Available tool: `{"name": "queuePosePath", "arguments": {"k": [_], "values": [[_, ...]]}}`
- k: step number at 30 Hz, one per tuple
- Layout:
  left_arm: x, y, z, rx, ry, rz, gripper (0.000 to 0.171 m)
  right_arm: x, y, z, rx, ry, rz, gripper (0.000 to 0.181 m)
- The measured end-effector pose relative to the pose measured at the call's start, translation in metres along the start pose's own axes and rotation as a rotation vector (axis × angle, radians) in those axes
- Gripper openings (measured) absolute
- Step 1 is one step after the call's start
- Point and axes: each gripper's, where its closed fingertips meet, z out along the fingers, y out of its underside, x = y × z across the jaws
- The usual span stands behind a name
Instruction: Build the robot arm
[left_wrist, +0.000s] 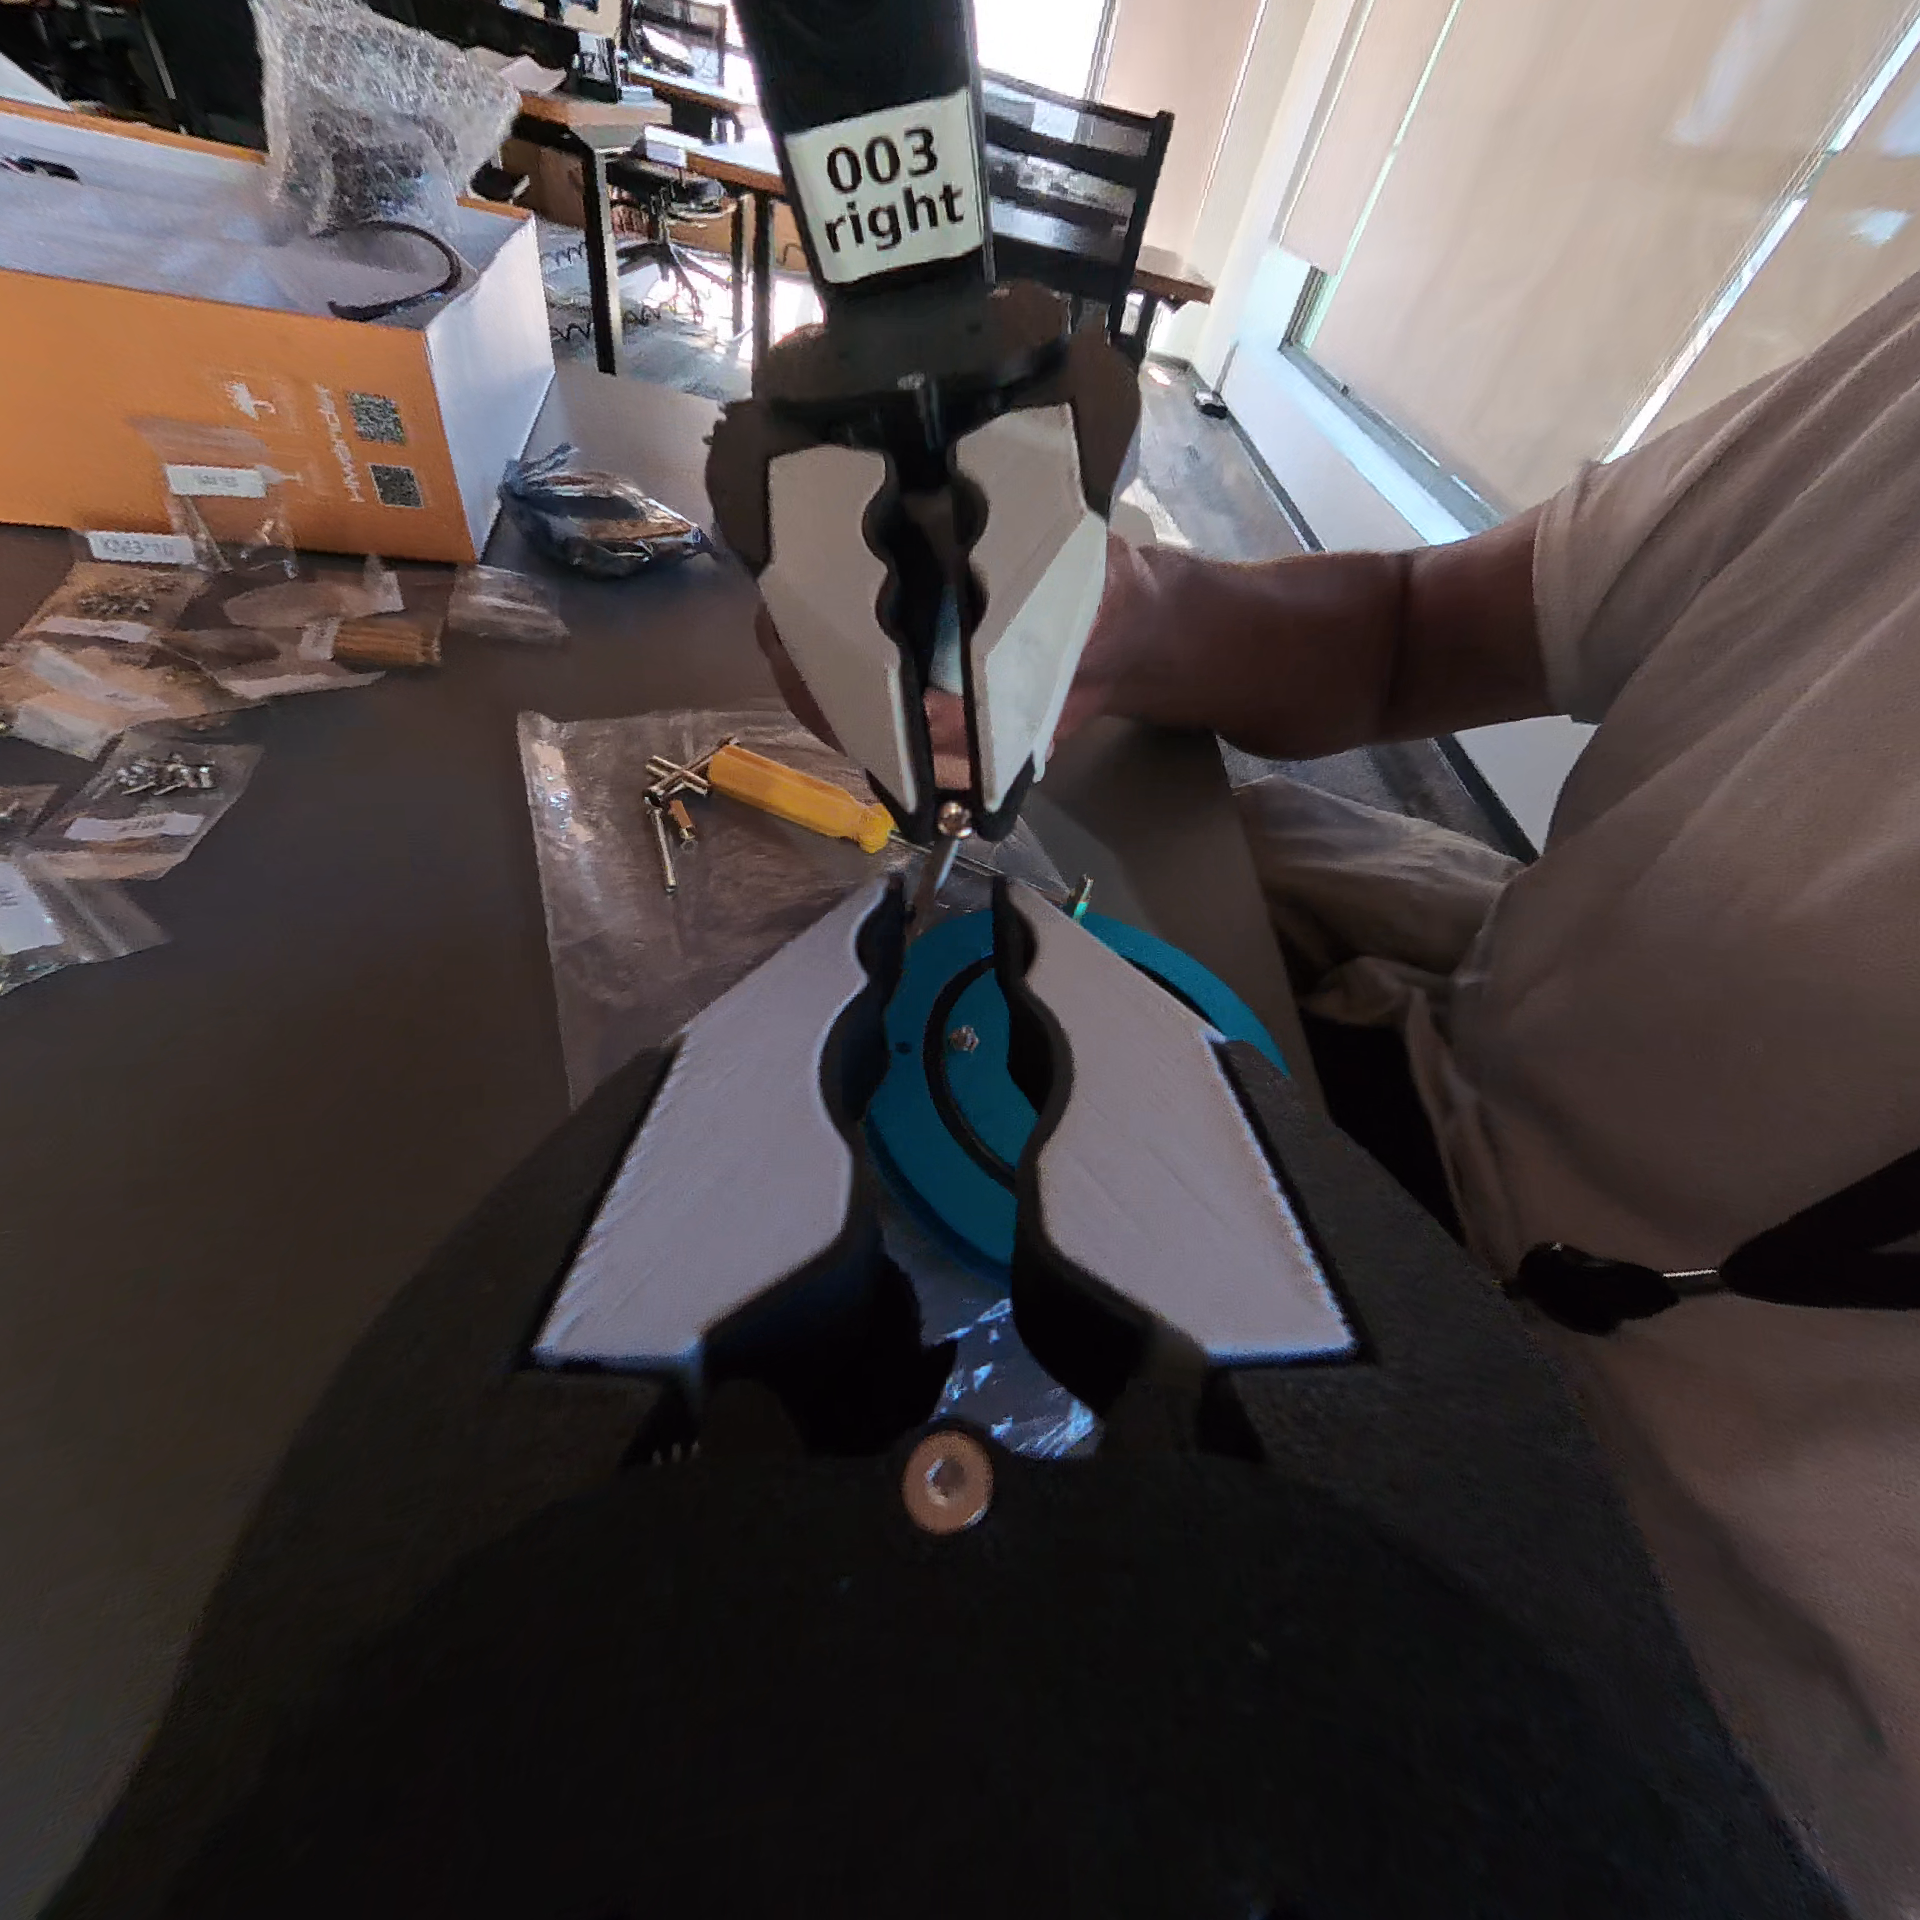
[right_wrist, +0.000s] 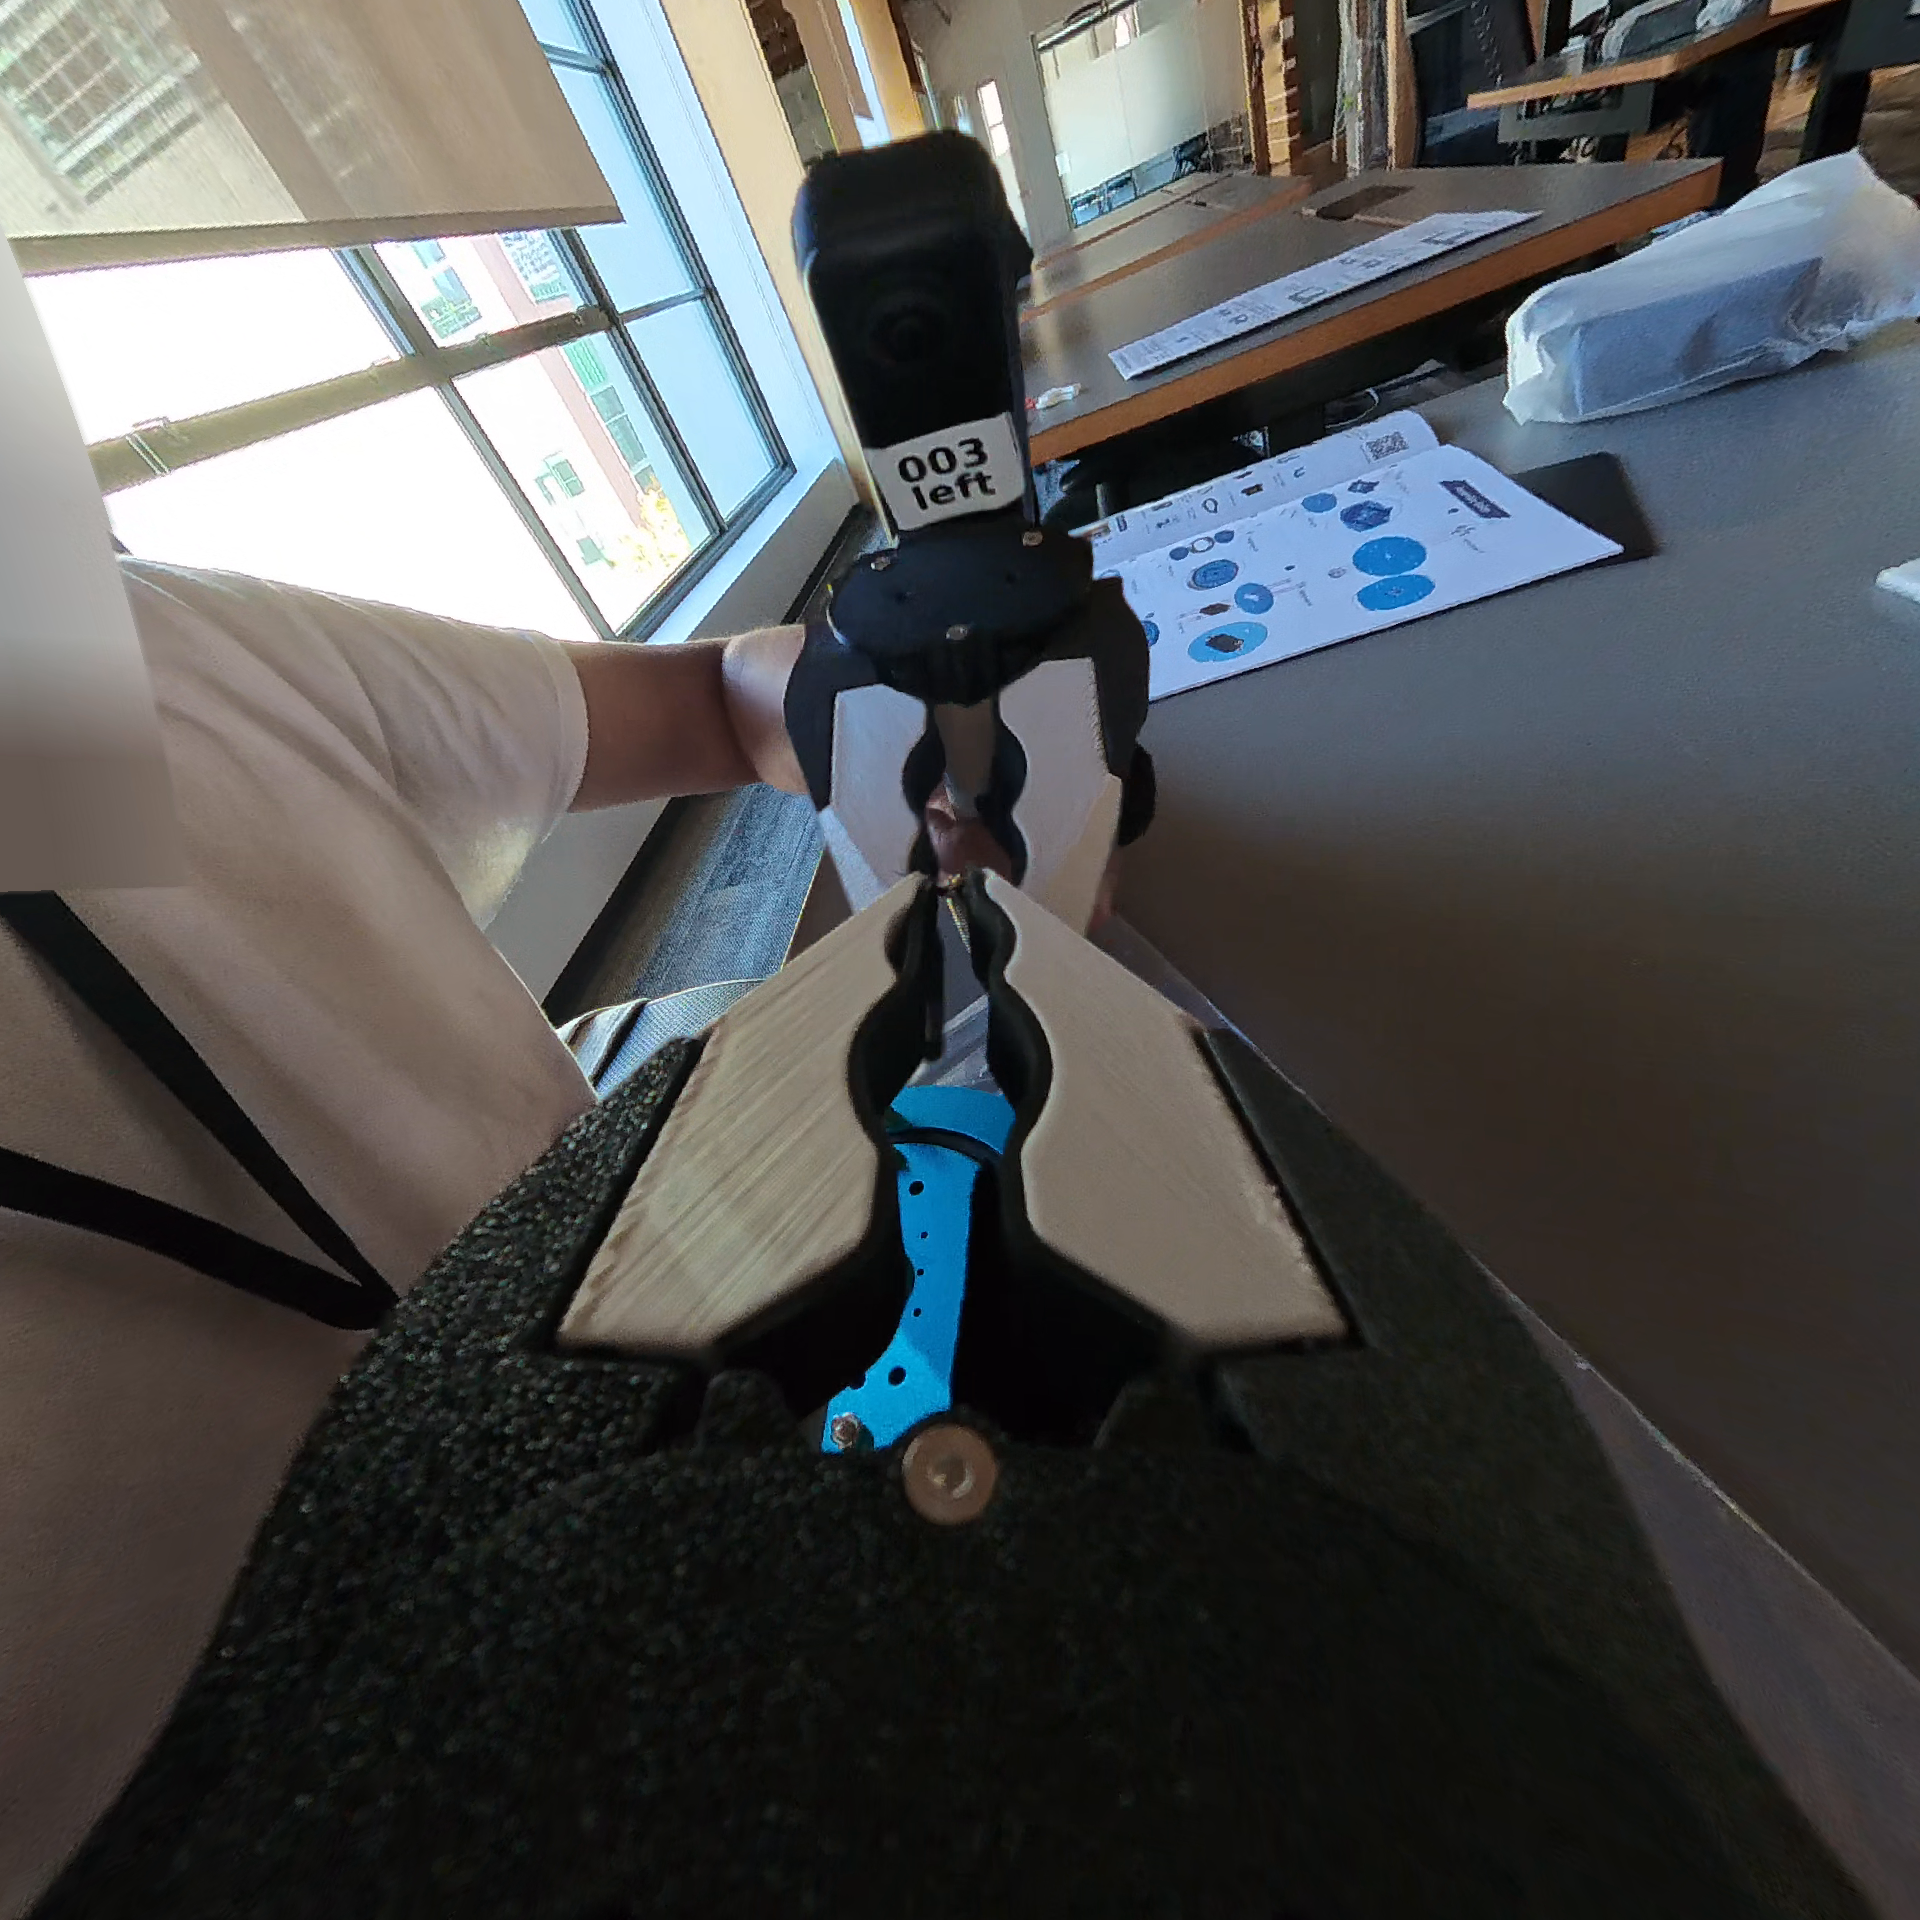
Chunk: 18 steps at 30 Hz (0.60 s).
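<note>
Screw (left_wrist: 950, 819) is up in the air, pinched at its head by the right gripper (left_wrist: 951, 826), shaft angling toward the left gripper (left_wrist: 943, 894), fingers slightly apart, above the blue disc (left_wrist: 1184, 971) on the table (left_wrist: 260, 1143).

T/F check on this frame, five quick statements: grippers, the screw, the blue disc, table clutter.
1. The right gripper pinches a small screw at its tips. True.
2. The blue disc is red. False: it is blue.
3. A yellow-handled screwdriver lies on the table. True.
4. The left gripper clamps the screwdriver. False: the screwdriver lies apart on a clear plastic sheet.
5. The orange box sits on the disc. False: it stands far off on the table.
</note>
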Motion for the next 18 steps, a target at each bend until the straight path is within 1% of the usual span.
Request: {"name": "queuePosePath", "arguments": {"k": [1, 3, 7, 9, 10, 11, 14, 18], "values": [[-0.003, -0.001, -0.002, 0.009, -0.014, 0.006, 0.007, 0.001, 0.000, -0.001, 0.002, 0.006, 0.007, 0.004], [-0.008, -0.001, -0.006, 0.004, -0.031, 0.027, 0.002, 0.006, -0.001, -0.006, 0.010, 0.025, 0.014, 0.004], [-0.012, 0.002, -0.013, -0.034, -0.040, 0.026, 0.002, 0.014, 0.006, -0.013, -0.020, 0.063, 0.018, 0.005], [-0.020, 0.010, -0.013, -0.087, -0.097, 0.066, 0.002, 0.023, 0.017, -0.014, -0.085, 0.117, 0.006, 0.003], [-0.023, 0.014, -0.013, -0.113, -0.123, 0.097, 0.002, 0.026, 0.021, -0.015, -0.116, 0.142, -0.019, 0.000], [-0.025, 0.019, -0.013, -0.143, -0.146, 0.132, 0.002, 0.026, 0.021, -0.015, -0.128, 0.150, -0.050, 0.002], [-0.034, 0.028, -0.011, -0.215, -0.232, 0.219, 0.003, 0.027, 0.024, -0.012, -0.173, 0.206, -0.163, 0.022], [-0.033, 0.040, -0.007, -0.298, -0.269, 0.338, 0.003, 0.039, 0.047, -0.003, -0.364, 0.343, -0.404, 0.019]]}}
